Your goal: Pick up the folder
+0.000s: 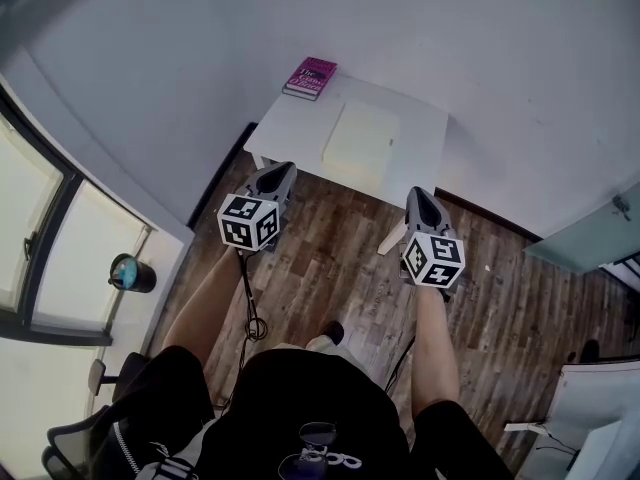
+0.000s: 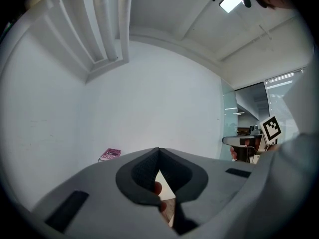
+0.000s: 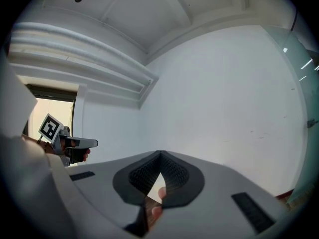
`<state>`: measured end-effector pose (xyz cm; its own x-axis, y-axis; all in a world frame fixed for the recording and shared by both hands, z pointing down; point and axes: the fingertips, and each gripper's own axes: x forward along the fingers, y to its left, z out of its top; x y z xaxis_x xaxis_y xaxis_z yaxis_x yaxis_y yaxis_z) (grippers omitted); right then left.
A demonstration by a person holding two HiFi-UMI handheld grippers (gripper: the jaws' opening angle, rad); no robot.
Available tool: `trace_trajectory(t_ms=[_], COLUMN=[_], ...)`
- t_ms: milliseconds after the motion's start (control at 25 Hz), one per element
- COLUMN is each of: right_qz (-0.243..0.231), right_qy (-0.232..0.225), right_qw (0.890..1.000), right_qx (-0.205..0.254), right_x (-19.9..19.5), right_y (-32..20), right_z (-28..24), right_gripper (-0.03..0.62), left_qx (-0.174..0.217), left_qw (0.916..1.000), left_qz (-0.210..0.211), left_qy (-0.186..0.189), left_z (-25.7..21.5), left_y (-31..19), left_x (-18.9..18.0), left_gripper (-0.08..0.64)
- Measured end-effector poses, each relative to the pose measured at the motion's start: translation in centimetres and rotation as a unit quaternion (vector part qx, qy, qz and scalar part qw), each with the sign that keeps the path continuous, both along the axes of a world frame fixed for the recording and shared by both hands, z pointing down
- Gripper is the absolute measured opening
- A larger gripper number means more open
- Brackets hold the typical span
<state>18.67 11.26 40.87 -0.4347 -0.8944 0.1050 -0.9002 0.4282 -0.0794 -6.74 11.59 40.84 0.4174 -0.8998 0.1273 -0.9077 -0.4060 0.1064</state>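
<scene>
A pale cream folder (image 1: 361, 142) lies flat in the middle of a small white table (image 1: 292, 128) against the wall. Both grippers hang over the wooden floor, short of the table's near edge. My left gripper (image 1: 277, 174) points at the table's left part, jaws shut and empty. My right gripper (image 1: 418, 198) points at the right part, also shut with nothing held. In the left gripper view my left gripper (image 2: 159, 151) shows shut tips with the table beyond. My right gripper (image 3: 159, 155) looks the same in the right gripper view.
A purple book (image 1: 310, 77) (image 2: 110, 155) lies on the table's far left corner. Windows (image 1: 40, 258) line the left wall. A round dark object (image 1: 130, 272) stands on the sill, a black chair (image 1: 75, 438) is at bottom left, and white furniture (image 1: 590, 418) at bottom right.
</scene>
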Motion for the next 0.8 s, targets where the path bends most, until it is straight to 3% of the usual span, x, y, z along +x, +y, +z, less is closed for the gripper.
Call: trace_trajectory(t_ms=[320,800], right_qz=[-0.002,0.012], right_qy=[-0.002,0.002], right_qw=[1.000,1.000], right_qx=[-0.010,-0.023], right_x=[1.5,0.7], right_y=[-3.1,-9.5], right_z=[1.2,3.2], right_gripper=[0.020,0.020], left_qx=[-0.008,-0.019], left_qw=[0.9999,0.9995], left_qz=[0.005,0.025], left_qy=[-0.003,0.002], left_z=[1.2,3.3], left_y=[-3.1,-10.8], left_x=[2.2,1.9], left_gripper=[0.018,0.018])
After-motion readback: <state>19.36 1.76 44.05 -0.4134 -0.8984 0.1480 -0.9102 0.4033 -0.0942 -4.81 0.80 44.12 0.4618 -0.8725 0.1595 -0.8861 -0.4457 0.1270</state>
